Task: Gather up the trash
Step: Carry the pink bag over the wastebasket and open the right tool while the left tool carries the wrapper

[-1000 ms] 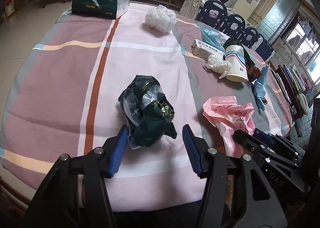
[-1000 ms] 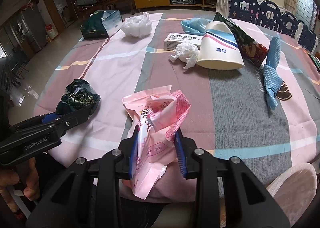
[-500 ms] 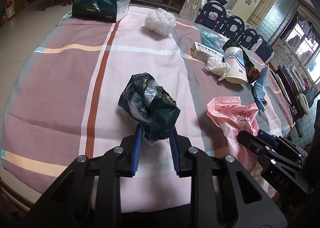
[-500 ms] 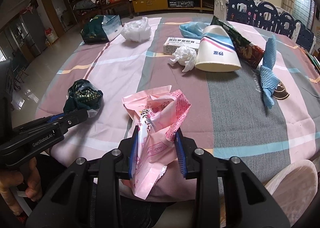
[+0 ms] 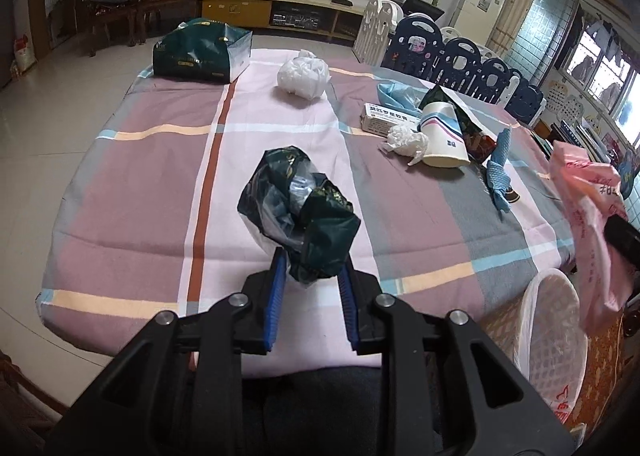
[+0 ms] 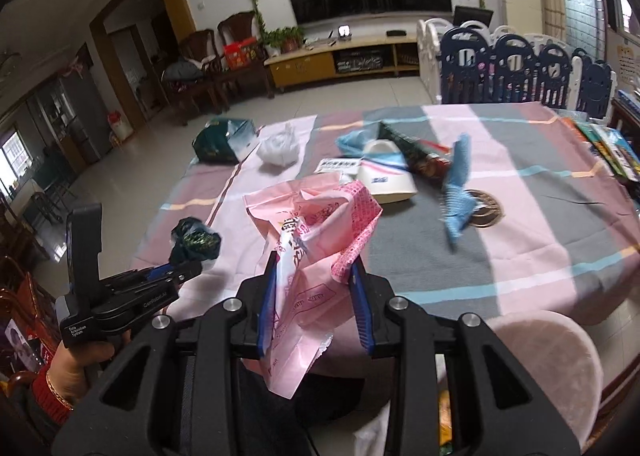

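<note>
A: Left gripper (image 5: 312, 276) pinched narrow on the dark green wrapper (image 5: 298, 212), wad bulging beyond the pads. Right gripper (image 6: 314, 298)?

B: Clamped on the pink bag (image 6: 310, 240), tail drooping. White basket (image 5: 554, 330) sits below, nearer the right gripper.

I'm gripping a crumpled dark green wrapper (image 5: 298, 212), glossy foil-like film with clear plastic showing through, in my left gripper (image 5: 312, 284); its pads (image 5: 277, 296) are looking ribbed blue rubber on matt black plastic. My right gripper (image 6: 314, 304) is pinching a thin pink plastic bag (image 6: 312, 232), slightly shiny. The tablecloth (image 5: 140, 176) is reading as matt woven cloth; the cup (image 5: 442, 136) is looking like smooth paper.
</note>
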`<move>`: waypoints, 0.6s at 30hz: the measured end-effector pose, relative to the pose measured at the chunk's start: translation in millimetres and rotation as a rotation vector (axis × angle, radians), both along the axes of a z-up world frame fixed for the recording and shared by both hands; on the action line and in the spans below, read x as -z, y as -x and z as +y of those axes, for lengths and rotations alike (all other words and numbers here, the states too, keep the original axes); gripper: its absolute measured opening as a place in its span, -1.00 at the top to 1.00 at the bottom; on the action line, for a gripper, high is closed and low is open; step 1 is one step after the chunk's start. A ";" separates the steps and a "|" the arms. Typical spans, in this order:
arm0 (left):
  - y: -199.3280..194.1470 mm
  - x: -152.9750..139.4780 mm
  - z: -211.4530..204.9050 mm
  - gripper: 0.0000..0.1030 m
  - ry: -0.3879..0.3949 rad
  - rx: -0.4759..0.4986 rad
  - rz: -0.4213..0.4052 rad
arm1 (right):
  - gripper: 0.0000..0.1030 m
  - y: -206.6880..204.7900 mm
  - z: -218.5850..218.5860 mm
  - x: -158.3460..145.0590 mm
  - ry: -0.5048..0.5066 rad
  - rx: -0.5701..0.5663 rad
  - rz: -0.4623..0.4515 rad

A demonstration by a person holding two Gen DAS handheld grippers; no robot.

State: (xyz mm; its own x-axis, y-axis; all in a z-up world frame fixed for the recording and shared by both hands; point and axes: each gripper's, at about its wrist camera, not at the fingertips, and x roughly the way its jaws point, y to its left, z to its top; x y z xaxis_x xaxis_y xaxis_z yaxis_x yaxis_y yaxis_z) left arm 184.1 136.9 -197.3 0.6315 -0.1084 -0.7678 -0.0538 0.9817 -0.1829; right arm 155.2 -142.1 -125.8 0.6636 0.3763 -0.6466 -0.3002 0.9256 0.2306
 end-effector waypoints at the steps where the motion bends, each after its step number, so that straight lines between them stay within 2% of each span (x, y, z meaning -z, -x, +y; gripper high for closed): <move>1: 4.6 -4.2 -3.8 0.49 0.001 0.009 -0.005 | 0.35 6.8 -11.3 -5.0 0.001 0.014 -0.008; 11: 31.6 -41.5 -68.8 0.49 -0.014 0.150 -0.054 | 0.35 69.6 -101.8 -39.5 0.098 0.143 -0.077; 15: 41.6 -50.0 -101.6 0.49 -0.036 0.229 -0.066 | 0.35 91.8 -121.1 -39.1 0.144 0.165 -0.079; 18: 47.3 -55.4 -119.9 0.49 -0.027 0.276 -0.066 | 0.35 102.1 -132.7 -26.9 0.141 0.164 -0.045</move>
State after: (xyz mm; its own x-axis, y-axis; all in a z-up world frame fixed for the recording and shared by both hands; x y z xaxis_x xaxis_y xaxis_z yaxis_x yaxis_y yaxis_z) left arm 136.8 17.0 -141.9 0.6300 -0.2633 -0.7306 0.2273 0.9621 -0.1507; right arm 53.1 -274.8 -98.9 0.7379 0.1688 -0.6534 -0.1501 0.9850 0.0849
